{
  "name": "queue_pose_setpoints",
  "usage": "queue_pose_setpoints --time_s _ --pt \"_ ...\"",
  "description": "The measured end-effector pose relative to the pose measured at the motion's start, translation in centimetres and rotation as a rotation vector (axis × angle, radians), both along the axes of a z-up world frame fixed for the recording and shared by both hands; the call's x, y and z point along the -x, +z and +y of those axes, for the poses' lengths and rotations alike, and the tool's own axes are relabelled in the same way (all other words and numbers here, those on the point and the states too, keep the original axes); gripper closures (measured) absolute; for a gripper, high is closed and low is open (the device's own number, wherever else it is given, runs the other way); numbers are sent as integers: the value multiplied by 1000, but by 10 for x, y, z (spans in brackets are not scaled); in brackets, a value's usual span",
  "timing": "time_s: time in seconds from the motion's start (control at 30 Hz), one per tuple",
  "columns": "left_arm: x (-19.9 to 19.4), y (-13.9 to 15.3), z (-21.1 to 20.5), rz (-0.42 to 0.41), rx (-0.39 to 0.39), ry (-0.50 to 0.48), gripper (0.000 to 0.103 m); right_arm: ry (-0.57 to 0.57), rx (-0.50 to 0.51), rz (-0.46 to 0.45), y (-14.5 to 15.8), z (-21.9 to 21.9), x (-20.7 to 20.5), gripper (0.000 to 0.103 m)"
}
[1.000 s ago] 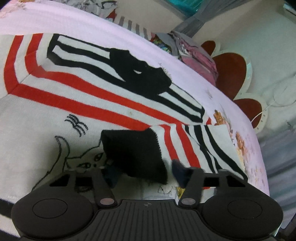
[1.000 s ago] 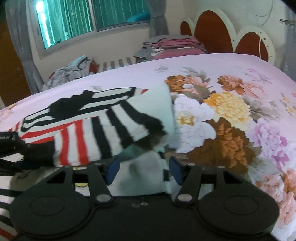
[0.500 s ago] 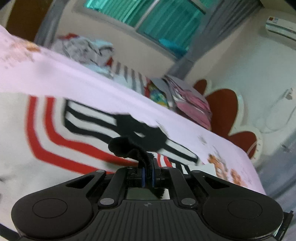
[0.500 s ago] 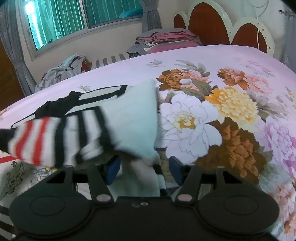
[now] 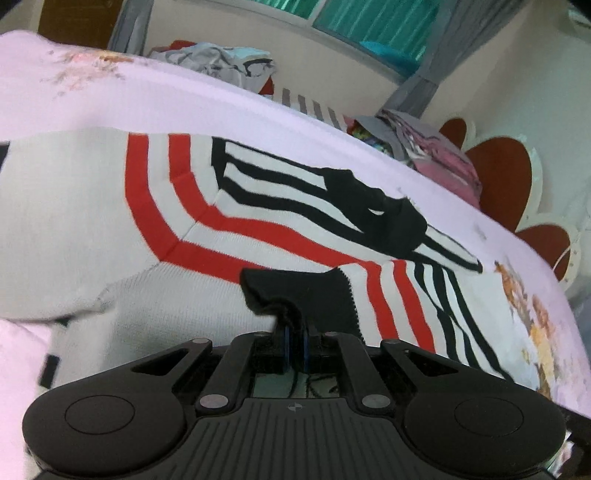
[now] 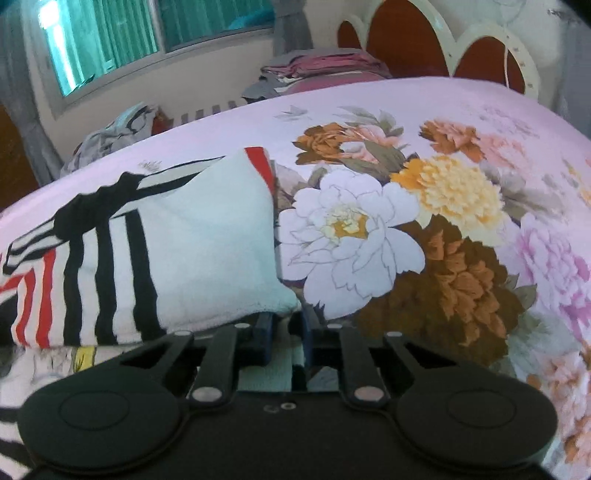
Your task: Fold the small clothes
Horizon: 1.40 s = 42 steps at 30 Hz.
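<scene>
A small white knit sweater (image 5: 92, 229) with red and black stripes lies on the pink floral bedsheet (image 6: 461, 122). My left gripper (image 5: 294, 343) is shut on the black cuff (image 5: 295, 295) of its sleeve, which lies folded across the sweater body. In the right wrist view the same sleeve (image 6: 192, 251) lies folded over, its white shoulder part toward the flowers. My right gripper (image 6: 286, 332) is shut on the white edge of the sweater near the fold.
A stack of folded clothes (image 6: 325, 70) sits at the head of the bed by the red and white headboard (image 6: 436, 40). A loose heap of clothes (image 5: 218, 62) lies at the far edge under the window (image 6: 147, 33).
Both grippers closed: the left on the black cuff, the right on the white sweater edge. The sleeve was lifted, then laid flat across the sweater body.
</scene>
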<state>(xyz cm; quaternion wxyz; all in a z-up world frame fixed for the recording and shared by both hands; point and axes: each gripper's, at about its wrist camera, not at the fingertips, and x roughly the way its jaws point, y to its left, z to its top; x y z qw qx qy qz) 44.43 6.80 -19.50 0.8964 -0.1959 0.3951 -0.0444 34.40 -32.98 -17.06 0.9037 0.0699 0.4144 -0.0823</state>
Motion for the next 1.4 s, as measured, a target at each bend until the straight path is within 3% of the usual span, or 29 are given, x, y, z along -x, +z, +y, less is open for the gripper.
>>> queue_pose_setpoints --time_s 0.17,0.23,0.3,0.37,0.43,0.57,0.67,0.8,0.83,0.9,0.97,1.0,1.1,1.23,1.3,1.4 --pt "25 30 1 -87 -42 1 96 -3 -27 -54 26 -11 19 60" --pt "31 41 -2 -131 -59 -16 89 0 -33 -93 38 -14 20 57" --pt "30 48 -14 -154 -60 -53 55 2 -49 -110 43 -16 10 50" --pt "26 51 -27 -178 -65 -88 49 12 -59 -102 41 -16 -7 50" --pt "18 49 -40 -185 -68 -115 49 20 -83 -95 36 -17 -26 49" --pt "5 33 -48 -122 -36 -100 49 1 -149 -63 23 -24 -66 50" --pt "-4 14 -49 -65 -54 -90 49 -10 -164 -50 16 -28 -94 50" --pt "-4 3 -42 -65 -86 -81 49 -10 -189 -30 5 -29 -128 50" --pt "-4 3 -42 -63 -87 -88 49 -13 -195 -20 1 -28 -136 53" --pt "-3 3 -41 -59 -91 -96 49 -16 -218 -2 -6 -30 -147 75" --pt "-2 2 -39 -64 -97 -101 49 -18 -194 0 -8 -28 -151 81" --pt "-1 2 -37 -68 -99 -105 49 -11 -160 -2 -7 -24 -152 87" --pt "1 1 -35 -70 -105 -101 56 -7 -7 -21 -10 -18 -149 93" --pt "2 10 -39 -59 -131 -90 55 20 57 -26 -7 -11 -146 92" --pt "5 19 -40 -77 -119 -87 55 16 83 -50 4 -6 -138 78" --pt "5 22 -42 -92 -107 -81 54 64 65 -91 19 8 -122 76"
